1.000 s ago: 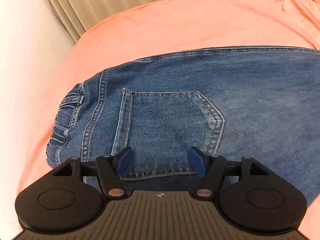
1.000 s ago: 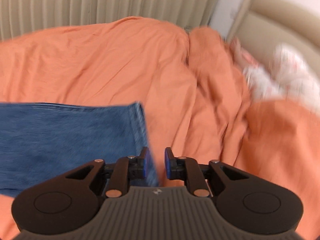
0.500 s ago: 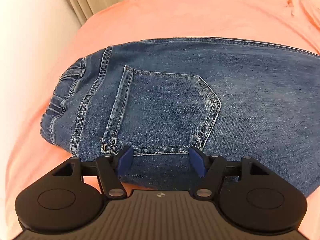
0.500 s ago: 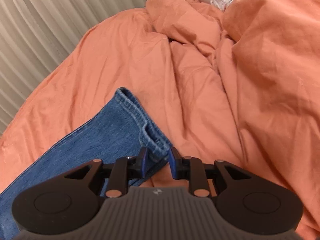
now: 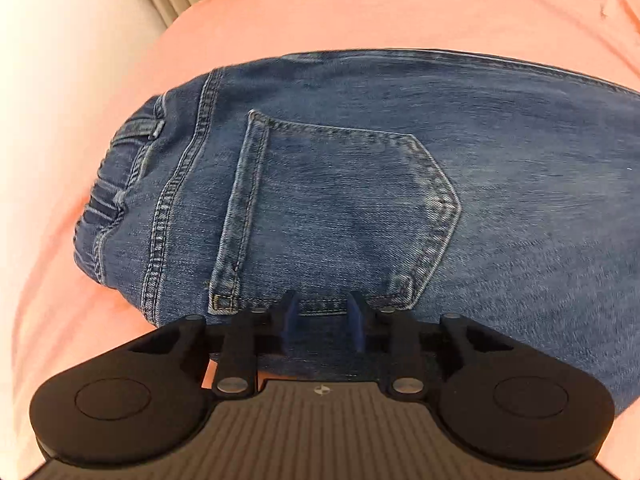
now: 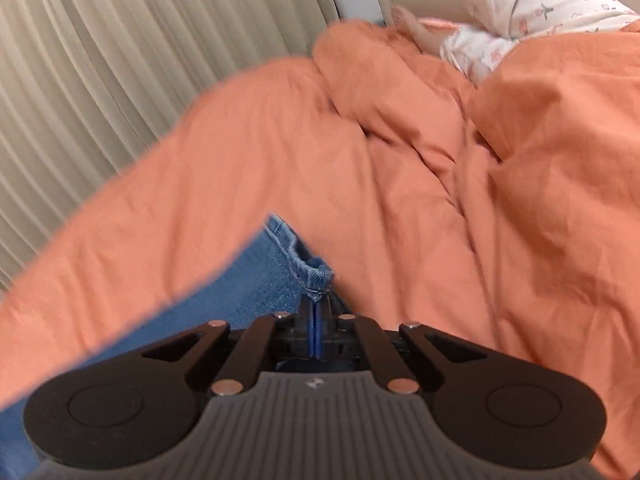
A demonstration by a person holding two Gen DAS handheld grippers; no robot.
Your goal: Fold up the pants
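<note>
Right gripper [image 6: 316,320] now clamped on jeans [image 5: 360,200] hem corner; left gripper [image 5: 322,322] jaws just closing over seat edge. Denim's heavy, floppy, flat on orange duvet [image 6: 440,220]; grab doubled seams.

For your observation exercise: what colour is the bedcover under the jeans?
Plain orange bedcover, clearest in the right wrist view, beneath the blue jeans.
</note>
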